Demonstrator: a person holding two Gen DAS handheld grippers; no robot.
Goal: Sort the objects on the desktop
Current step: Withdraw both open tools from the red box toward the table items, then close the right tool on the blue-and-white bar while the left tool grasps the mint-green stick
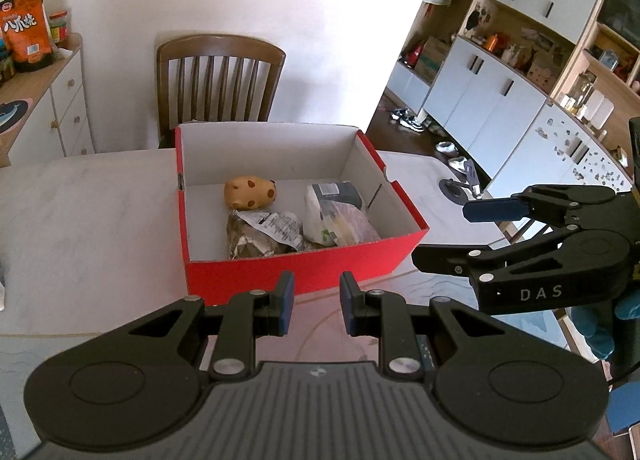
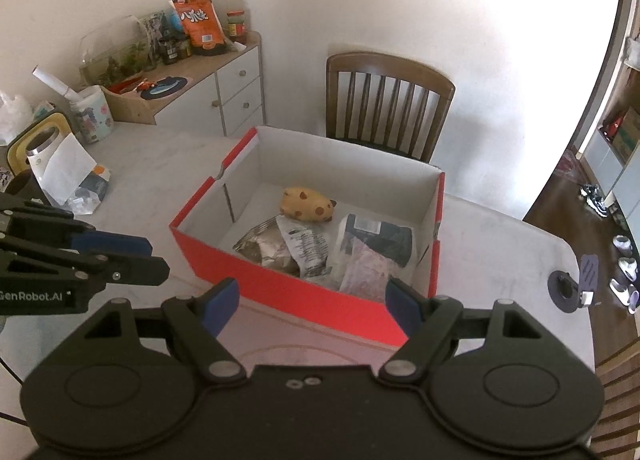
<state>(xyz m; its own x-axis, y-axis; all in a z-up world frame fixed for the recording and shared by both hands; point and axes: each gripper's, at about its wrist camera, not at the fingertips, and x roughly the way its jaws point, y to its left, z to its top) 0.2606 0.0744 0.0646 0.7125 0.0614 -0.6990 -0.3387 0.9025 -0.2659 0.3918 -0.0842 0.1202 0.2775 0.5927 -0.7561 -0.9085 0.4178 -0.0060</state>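
A red box (image 1: 304, 268) with a white inside is being shown on the pale marbled counter (image 1: 88, 220), in front of a wooden chair (image 1: 218, 80). Inside it, a tan spotted toy (image 1: 250, 192) is lying toward the back wall, a crumpled foil packet (image 1: 262, 236) is lying in front of the toy, and a white and dark packet (image 1: 336, 216) is lying beside that, against the box's right wall.

The left claw (image 1: 316, 302) is being held just short of the box's near wall, its blue pads only a narrow gap apart, with nothing between them. The right claw (image 2: 314, 304) is being held over the near right corner of the box, its jaws spread wide and gripping nothing. A small black stand (image 2: 566, 288) is resting near the counter's right edge.
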